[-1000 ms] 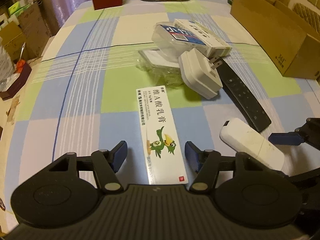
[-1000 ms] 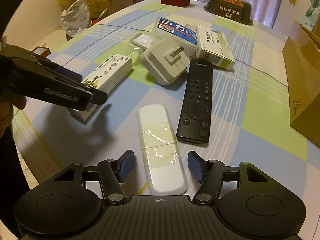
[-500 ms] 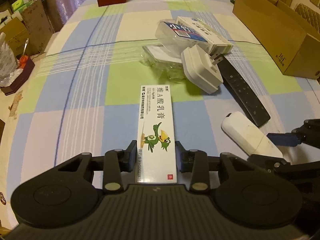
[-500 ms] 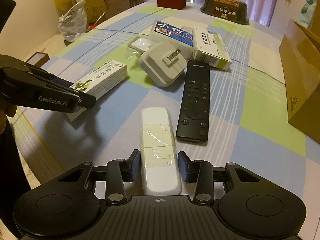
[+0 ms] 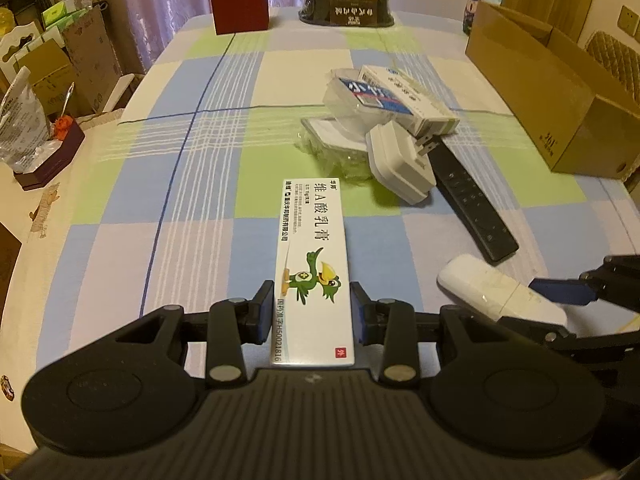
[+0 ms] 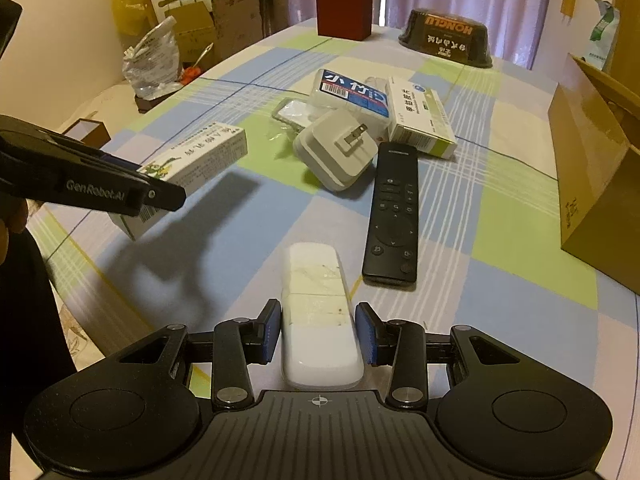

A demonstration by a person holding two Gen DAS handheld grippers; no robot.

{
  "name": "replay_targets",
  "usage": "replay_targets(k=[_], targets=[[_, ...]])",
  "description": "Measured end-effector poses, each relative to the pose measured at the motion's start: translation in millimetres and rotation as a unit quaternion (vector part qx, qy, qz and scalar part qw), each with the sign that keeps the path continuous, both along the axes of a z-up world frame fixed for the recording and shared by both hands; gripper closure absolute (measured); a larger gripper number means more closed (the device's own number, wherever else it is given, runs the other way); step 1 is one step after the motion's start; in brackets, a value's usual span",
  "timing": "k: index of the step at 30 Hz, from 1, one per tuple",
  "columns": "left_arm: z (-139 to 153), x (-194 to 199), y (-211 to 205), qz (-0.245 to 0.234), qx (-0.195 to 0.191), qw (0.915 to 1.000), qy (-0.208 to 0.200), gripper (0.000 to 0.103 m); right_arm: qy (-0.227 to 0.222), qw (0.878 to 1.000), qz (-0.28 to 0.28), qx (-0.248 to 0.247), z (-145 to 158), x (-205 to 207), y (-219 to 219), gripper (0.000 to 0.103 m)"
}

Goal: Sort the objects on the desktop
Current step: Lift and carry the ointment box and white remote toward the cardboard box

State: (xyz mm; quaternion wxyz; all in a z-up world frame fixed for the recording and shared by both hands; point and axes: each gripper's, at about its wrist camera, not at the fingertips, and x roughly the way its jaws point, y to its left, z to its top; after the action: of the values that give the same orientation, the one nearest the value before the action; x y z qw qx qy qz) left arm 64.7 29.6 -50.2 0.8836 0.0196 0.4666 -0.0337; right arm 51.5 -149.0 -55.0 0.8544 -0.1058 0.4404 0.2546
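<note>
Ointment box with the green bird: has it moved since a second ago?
Yes. The ointment box has lifted off the tablecloth, clamped in the left tongs, while the black remote stays flat.

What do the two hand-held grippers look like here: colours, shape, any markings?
Both are matte black plastic. The left hand-held gripper and right hand-held gripper each have a ribbed body flanked by two round housings, linkage arms with silver pivot pins, and blue finger pads. The left one's side reads "GenRobot.AI" in pale lettering. No cables show.
</note>
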Motion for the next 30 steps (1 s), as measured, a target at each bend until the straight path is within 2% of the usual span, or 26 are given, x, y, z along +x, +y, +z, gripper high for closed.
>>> replay_targets(k=[5,9,15,25,27,28,30], targets=[[10.1,-2.0,-2.3,-0.003,0.001,0.9999,-0.011,0.07,-0.017,1.0,-0.009,0.007,10.5,-2.4,-5.2,0.064],[15.2,-2.2,-7.4,-0.011,0.002,0.9998,-0.017,0.07,-0.008,1.0,-0.004,-0.006,6.8,-2.5,-4.5,0.064],[9.6,-3.7,-10.4,-0.013,-0.001,0.9999,-0.01,0.07,0.013,0.999,0.01,-0.03,-11.3,-3.8,-4.3,0.064],[2.5,-0.8,-9.4,-0.014,-0.01,0.9998,-0.003,0.07,0.006,0.999,0.025,-0.038,-20.9,7.5,1.7,0.063],[0.3,-0.2,-8.1,-0.013,-0.011,0.9999,0.0,0.07,0.009,0.999,0.029,-0.043,-25.8,10.8,4.4,0.036],[-0.9,0.0,-7.1,-0.011,-0.012,0.9999,0.001,0.07,0.012,0.999,0.029,-0.042,-28.1,12.5,5.0,0.033],[-2.8,0.4,-4.9,-0.008,-0.013,0.9999,0.003,0.07,0.02,0.999,0.026,-0.03,-30.5,16.5,3.1,0.035]])
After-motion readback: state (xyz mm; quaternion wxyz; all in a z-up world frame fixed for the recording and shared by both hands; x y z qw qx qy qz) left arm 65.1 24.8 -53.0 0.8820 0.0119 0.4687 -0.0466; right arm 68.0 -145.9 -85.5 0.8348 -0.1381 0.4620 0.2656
